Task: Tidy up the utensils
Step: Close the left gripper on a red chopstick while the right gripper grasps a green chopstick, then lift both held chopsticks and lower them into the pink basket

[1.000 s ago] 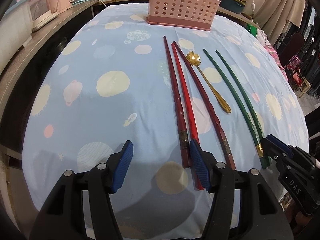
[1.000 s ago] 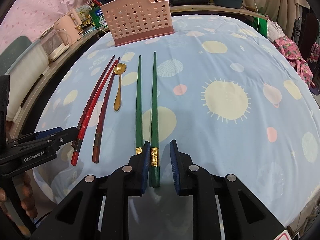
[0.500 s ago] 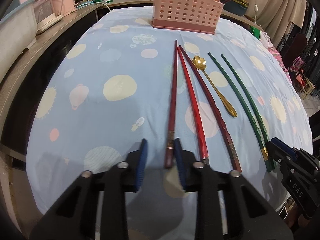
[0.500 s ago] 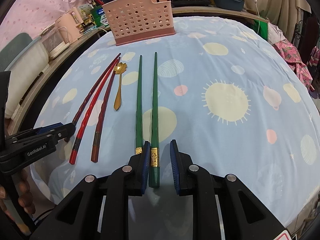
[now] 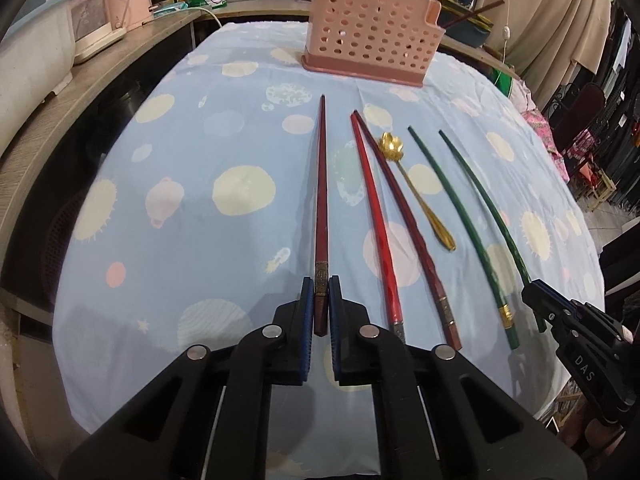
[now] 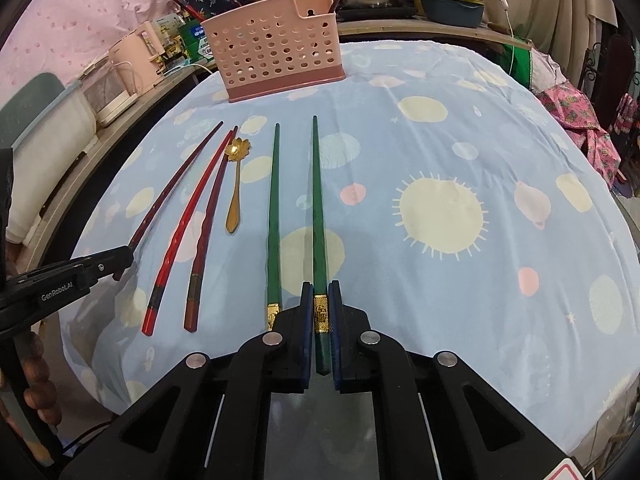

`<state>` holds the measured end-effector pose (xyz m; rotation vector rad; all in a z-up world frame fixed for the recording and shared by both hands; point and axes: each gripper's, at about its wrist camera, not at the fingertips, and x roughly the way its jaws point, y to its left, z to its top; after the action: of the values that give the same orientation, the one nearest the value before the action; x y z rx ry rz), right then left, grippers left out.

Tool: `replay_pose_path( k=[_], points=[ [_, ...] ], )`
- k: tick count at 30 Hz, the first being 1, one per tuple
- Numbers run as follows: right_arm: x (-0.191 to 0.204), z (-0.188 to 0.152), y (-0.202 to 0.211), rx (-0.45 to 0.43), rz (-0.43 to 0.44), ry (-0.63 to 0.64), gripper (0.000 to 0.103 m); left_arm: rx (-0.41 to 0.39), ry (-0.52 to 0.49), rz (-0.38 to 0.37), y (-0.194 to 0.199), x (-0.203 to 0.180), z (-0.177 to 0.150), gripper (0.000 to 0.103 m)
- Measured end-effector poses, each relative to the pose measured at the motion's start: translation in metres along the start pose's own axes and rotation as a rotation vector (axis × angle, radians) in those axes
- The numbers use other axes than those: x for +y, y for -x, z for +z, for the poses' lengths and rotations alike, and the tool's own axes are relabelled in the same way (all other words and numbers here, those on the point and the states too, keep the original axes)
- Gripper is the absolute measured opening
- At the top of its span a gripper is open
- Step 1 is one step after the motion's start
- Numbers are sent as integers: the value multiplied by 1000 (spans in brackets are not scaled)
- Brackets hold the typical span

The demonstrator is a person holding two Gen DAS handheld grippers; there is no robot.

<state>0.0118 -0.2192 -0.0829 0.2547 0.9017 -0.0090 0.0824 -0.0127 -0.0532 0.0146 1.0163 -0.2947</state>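
We work over a table draped in a pale blue cloth printed with planets, and at its far edge stands the pink perforated utensil basket, where everything here should end up. Nothing we can see on the cloth has gone in yet: besides the two pieces we hold, a bright red chopstick, a second dark red chopstick, a gold spoon and one green chopstick lie in a row, well apart from the basket.

What has changed over the last second is our grip on both sides. Our left gripper, which stood spread wide beside the red sticks a moment ago, is now clenched on the butt end of the leftmost dark red chopstick, and that stick has swung away from its neighbours to point straight ahead. Our right gripper, loose around its stick half a second ago, has pinched tight on the right-hand green chopstick at its gold band.

We judge both grasps made, so lifting and carrying to the basket comes next. Held so near their ends, the long sticks may droop or twist.
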Motion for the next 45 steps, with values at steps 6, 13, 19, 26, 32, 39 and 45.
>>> replay_pose_path(
  k=[6,13,19,26,32,39,45],
  points=[
    [-1,16,19,-63,12,-8,7,-51,22,-25,24,2,16,7],
    [-2,46,45,-154,39,-28,7,-127,45,-45,52,4,42,7],
    [-2,76,62,-224,59,-32,7,-209,46,-44,74,4,73,7],
    [1,113,73,-294,77,-32,7,-315,27,-48,96,-4,120,7],
    [1,151,79,-361,96,-33,7,-381,29,-54,107,-8,157,7],
    [-2,194,88,-446,115,-60,7,-457,35,-84,123,-11,196,7],
    [-4,231,92,-528,141,-91,7,-552,28,-97,145,-20,240,7]
  ],
)
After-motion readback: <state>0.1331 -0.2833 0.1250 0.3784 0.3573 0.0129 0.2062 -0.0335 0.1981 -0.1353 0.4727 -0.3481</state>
